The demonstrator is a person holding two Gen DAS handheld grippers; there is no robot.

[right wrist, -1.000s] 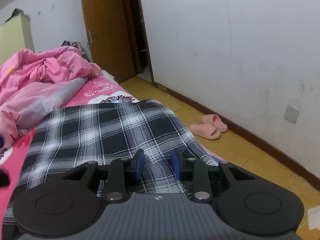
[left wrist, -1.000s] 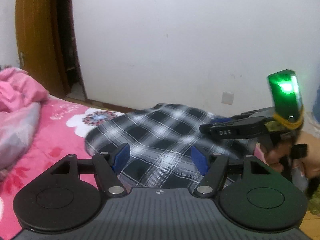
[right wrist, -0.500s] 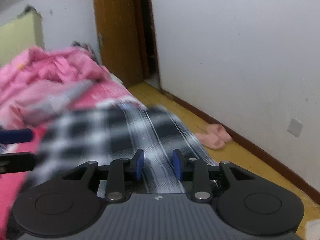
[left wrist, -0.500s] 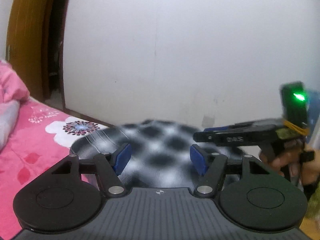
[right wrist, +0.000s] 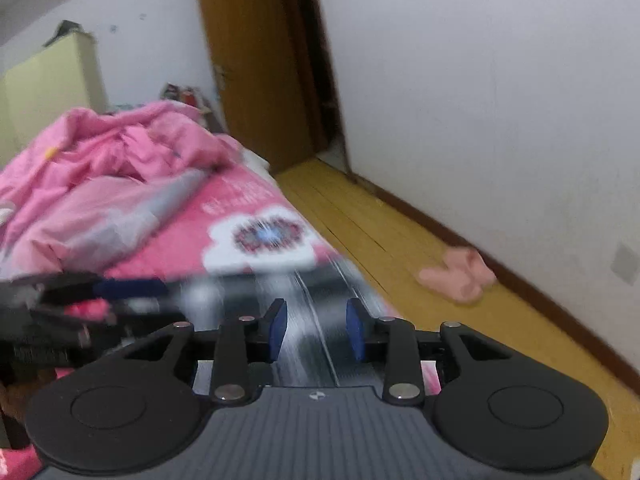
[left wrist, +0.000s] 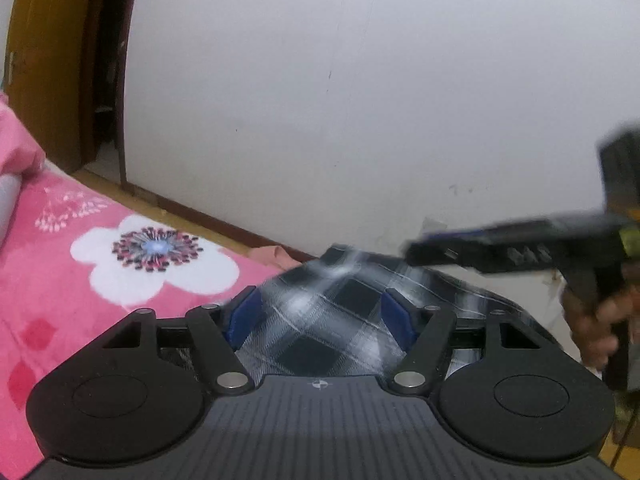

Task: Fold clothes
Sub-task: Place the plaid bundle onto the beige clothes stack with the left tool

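Observation:
A black-and-white plaid garment (left wrist: 356, 300) lies on the pink bed, its far edge close in front of my left gripper (left wrist: 322, 314). The left gripper's blue pads stand wide apart above the fabric. In the right wrist view the same plaid garment (right wrist: 320, 280) shows as blurred streaks. It runs under my right gripper (right wrist: 316, 330), whose pads are apart with a narrower gap. The right gripper's body (left wrist: 532, 248), blurred, crosses above the garment from the right, held by a hand (left wrist: 600, 320).
The pink flowered bedsheet (left wrist: 80, 280) stretches left. A crumpled pink duvet (right wrist: 120, 168) is heaped at the far end of the bed. Pink slippers (right wrist: 460, 276) lie on the wooden floor (right wrist: 360, 216) beside the white wall. A brown door (right wrist: 248, 60) stands behind.
The plaid garment's far edge has drawn back towards me, baring more sheet around the flower. Both grippers have shifted, and the right one is blurred. The finger gaps look unchanged.

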